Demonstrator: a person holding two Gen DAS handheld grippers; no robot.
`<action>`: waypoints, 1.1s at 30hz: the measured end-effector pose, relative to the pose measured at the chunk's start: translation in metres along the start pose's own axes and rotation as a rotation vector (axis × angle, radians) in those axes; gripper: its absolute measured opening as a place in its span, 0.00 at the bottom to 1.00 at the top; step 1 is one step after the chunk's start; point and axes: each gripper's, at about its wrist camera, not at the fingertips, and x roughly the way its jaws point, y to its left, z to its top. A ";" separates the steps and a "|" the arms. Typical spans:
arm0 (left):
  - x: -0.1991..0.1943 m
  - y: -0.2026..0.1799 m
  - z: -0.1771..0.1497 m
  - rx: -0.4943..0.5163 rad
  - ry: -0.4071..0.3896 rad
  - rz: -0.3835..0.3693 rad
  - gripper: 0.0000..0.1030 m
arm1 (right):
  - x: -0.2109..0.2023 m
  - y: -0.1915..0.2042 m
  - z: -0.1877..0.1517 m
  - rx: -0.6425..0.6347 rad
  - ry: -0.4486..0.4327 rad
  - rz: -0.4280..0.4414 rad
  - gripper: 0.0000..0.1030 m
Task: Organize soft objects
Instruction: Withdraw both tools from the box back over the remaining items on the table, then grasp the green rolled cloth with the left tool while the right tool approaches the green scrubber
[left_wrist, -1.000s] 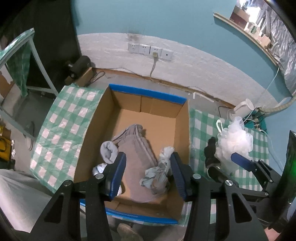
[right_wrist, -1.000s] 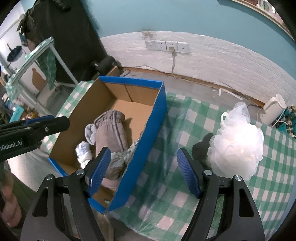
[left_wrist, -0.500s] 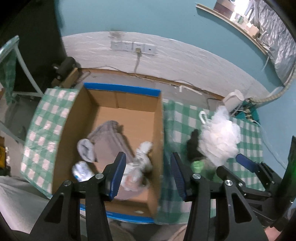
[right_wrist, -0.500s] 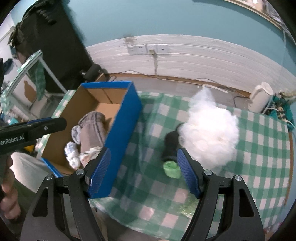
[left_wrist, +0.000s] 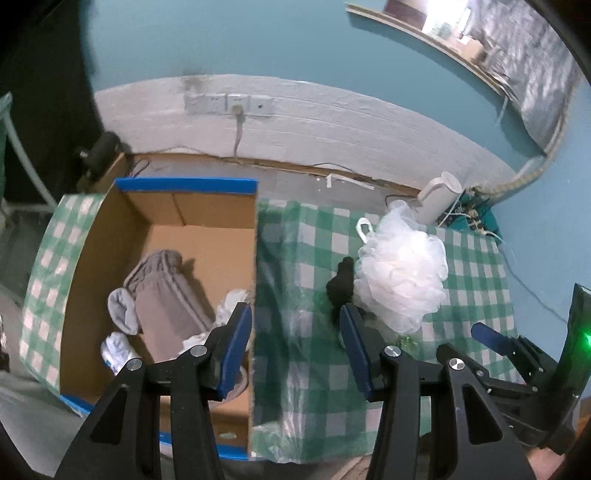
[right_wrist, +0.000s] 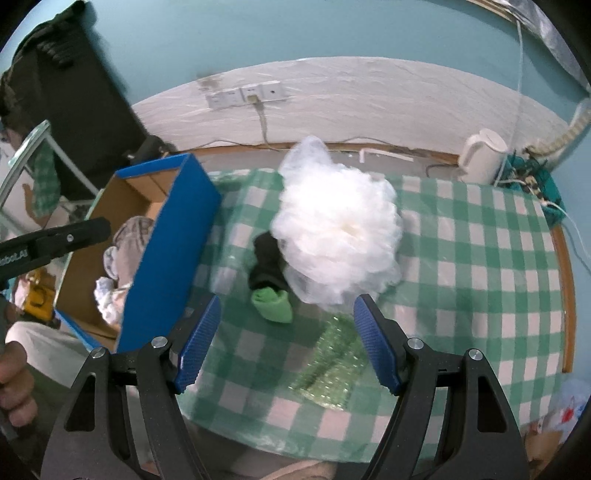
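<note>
Both grippers have shifted from the box toward 3 o'clock. The right gripper, jaws apart and empty, now frames the white mesh pouf and dark sock on the desk; the left gripper is likewise open.

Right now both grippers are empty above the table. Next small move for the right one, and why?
Probably lower the open right gripper onto the black-and-green rolled sock. It lies on the green checked tablecloth beside the white mesh bath pouf, outside the blue-edged cardboard box, nearest the jaws.
</note>
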 end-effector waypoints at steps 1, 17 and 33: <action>0.003 -0.004 -0.001 0.004 0.007 -0.006 0.49 | 0.002 -0.005 -0.002 0.007 0.005 -0.006 0.74; 0.082 -0.039 -0.024 0.062 0.190 0.050 0.49 | 0.053 -0.035 -0.026 0.080 0.137 -0.047 0.74; 0.126 -0.055 -0.036 0.109 0.261 0.096 0.49 | 0.090 -0.047 -0.039 0.098 0.213 -0.076 0.74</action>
